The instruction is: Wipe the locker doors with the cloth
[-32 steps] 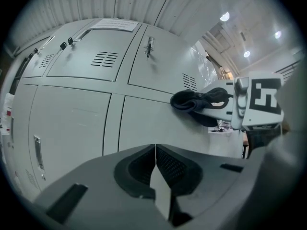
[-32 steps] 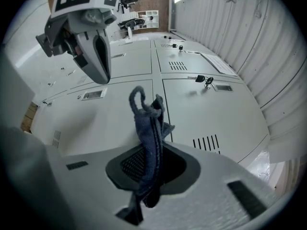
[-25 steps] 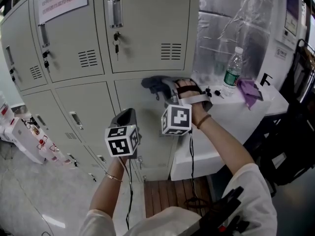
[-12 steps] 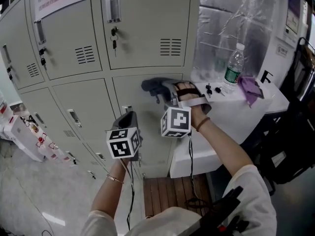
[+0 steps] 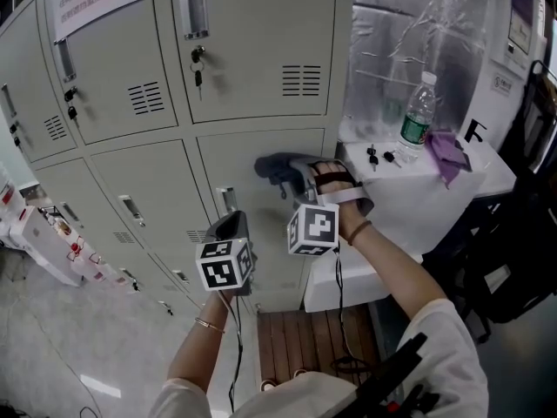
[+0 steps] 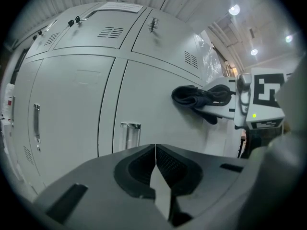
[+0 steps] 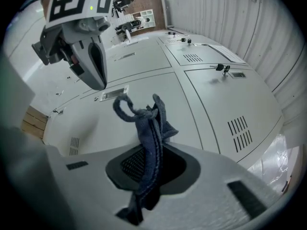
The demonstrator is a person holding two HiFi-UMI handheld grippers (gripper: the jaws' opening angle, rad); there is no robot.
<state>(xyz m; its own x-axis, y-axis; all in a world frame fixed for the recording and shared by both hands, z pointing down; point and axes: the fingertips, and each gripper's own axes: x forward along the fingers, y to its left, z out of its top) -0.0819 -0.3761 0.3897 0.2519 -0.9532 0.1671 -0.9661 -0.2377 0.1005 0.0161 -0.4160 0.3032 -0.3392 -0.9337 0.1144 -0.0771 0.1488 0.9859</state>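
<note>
Cloth point(image 7: 146, 143) pinched in right tool point(image 7: 152, 169), bunched against locker door point(image 7: 144, 102).

A bank of grey lockers point(image 5: 252, 24) is flanked by a white surface point(image 5: 409, 181), on which a water bottle point(image 5: 416, 107) is stood. The wall point(image 5: 392, 42) behind is covered in silver sheeting. A glossy pale floor point(image 5: 78, 338) and a wooden slatted platform point(image 5: 305, 342) are seen below. Round ceiling lights point(image 6: 234, 9) are lit.
</note>
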